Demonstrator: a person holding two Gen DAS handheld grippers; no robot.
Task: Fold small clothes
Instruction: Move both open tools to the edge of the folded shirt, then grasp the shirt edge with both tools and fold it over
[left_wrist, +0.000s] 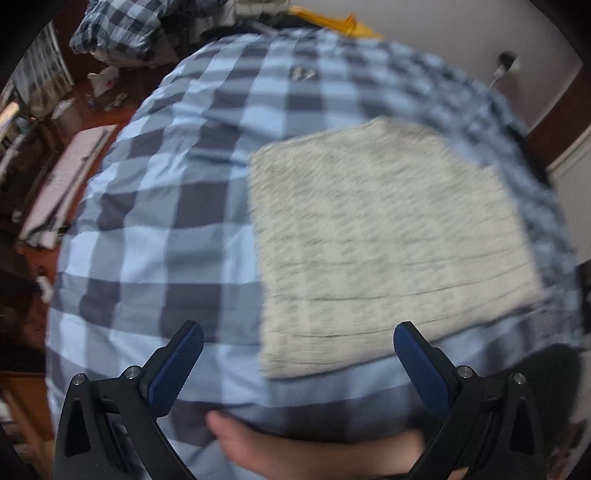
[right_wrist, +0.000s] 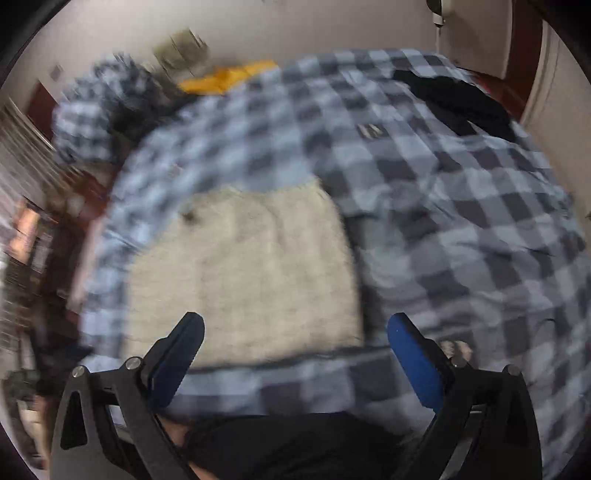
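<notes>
Checked bedding fills the left wrist view: a blue-and-grey checked bedcover (left_wrist: 177, 192) spread over the bed, with a folded grey knit garment (left_wrist: 388, 240) lying flat on it, right of centre. The left gripper (left_wrist: 298, 332) hovers above the near edge of that garment, tipped downward toward the bed, its jaws spread wide with nothing between them; the blue pads (left_wrist: 177, 365) face each other well apart. The garment's near corner sits between the 2 fingers in the frame, though blur hides whether anything touches. A bare forearm (left_wrist: 314, 454) crosses the bottom of the view beneath the gripper. Beyond the bed's far edge lie a yellow item (left_wrist: 332, 22) and a bundle of checked cloth (left_wrist: 122, 33).

From the right wrist view, heavily blurred, the same grey garment (right_wrist: 243, 273) lies left of centre on the bedcover (right_wrist: 461, 229). The right gripper (right_wrist: 295, 325) is angled down over the garment's near edge, jaws wide and holding nothing. A black garment (right_wrist: 454, 99) rests at the bed's far right.
</notes>
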